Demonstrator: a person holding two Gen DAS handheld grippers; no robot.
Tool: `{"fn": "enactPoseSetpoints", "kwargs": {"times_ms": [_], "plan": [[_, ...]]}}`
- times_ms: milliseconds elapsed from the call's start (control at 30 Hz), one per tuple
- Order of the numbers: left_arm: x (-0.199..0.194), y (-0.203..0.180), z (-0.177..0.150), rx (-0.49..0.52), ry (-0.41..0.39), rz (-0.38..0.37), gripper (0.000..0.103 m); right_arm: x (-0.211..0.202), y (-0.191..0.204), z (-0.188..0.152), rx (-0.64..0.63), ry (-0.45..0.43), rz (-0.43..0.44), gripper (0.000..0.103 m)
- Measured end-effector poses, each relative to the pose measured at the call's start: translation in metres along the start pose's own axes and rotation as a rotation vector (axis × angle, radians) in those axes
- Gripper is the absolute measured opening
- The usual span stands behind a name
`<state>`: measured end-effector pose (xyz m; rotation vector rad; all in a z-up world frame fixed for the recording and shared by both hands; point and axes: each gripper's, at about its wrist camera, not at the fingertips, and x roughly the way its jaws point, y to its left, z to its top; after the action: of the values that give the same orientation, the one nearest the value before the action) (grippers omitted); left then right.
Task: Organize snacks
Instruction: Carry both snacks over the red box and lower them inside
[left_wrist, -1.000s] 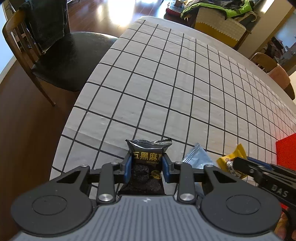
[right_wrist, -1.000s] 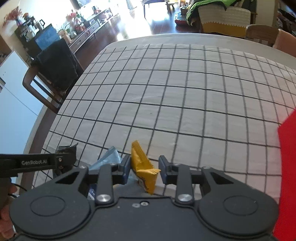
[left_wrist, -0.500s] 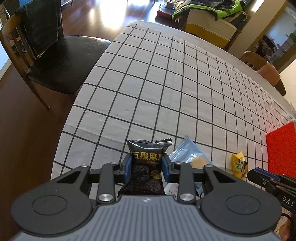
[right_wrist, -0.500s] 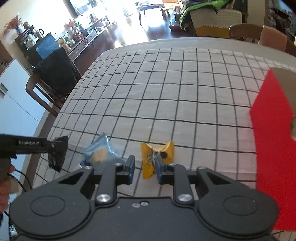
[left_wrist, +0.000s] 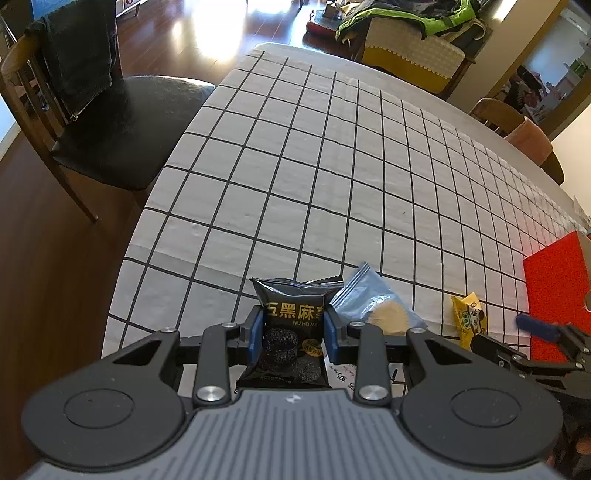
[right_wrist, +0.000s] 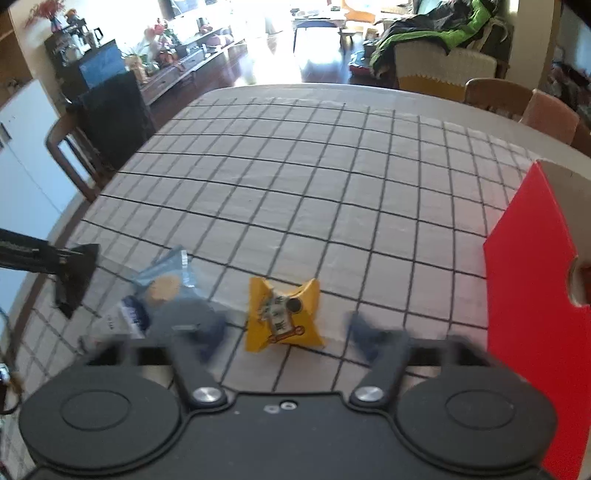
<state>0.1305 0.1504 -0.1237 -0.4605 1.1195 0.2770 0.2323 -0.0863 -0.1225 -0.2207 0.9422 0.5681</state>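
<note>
Left gripper (left_wrist: 293, 328) clamps the black snack packet (left_wrist: 291, 334); right gripper (right_wrist: 286, 330) fingers spread wide, yellow snack (right_wrist: 282, 317) on the surface (right_wrist: 314, 184) between them — slick wrapper may slip.

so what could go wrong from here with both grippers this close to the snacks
1. The right gripper is open and blurred with motion around the yellow packet; a fast close could pinch only a crinkled corner and let it slip.
2. The left gripper holds the black packet right beside the blue packet; swinging it could drag that one along.
3. The red box stands close on the right and could get bumped.
</note>
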Motion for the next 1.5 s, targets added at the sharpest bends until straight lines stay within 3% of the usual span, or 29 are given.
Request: {"fn": "enactPoseSetpoints", "kwargs": {"times_ms": [200,333,500,567,733,1133,1500], "plan": [[0.003,-0.001,0.001,0.002,0.005,0.008,0.032,0.025,0.006,0.003,-0.076,0.058,-0.011,0.089],[0.003,-0.002,0.001,0.006,0.004,0.011,0.032,0.036,0.009,0.002,-0.1,0.078,-0.023,0.079],[0.005,-0.004,0.001,0.013,0.008,0.009,0.032,0.039,0.012,0.002,-0.11,0.071,-0.039,0.061],[0.007,-0.003,0.001,0.013,0.012,0.009,0.032,0.037,0.013,0.003,-0.119,0.068,-0.039,0.045],[0.007,-0.001,0.001,0.01,0.012,0.007,0.032,0.034,0.014,0.003,-0.112,0.063,-0.046,0.036],[-0.024,-0.013,-0.004,0.037,-0.026,-0.025,0.032,-0.031,0.002,-0.006,-0.026,-0.014,-0.008,0.036],[-0.062,-0.087,-0.004,0.126,-0.084,-0.096,0.032,-0.106,-0.036,-0.014,-0.003,-0.034,0.003,0.036]]}}
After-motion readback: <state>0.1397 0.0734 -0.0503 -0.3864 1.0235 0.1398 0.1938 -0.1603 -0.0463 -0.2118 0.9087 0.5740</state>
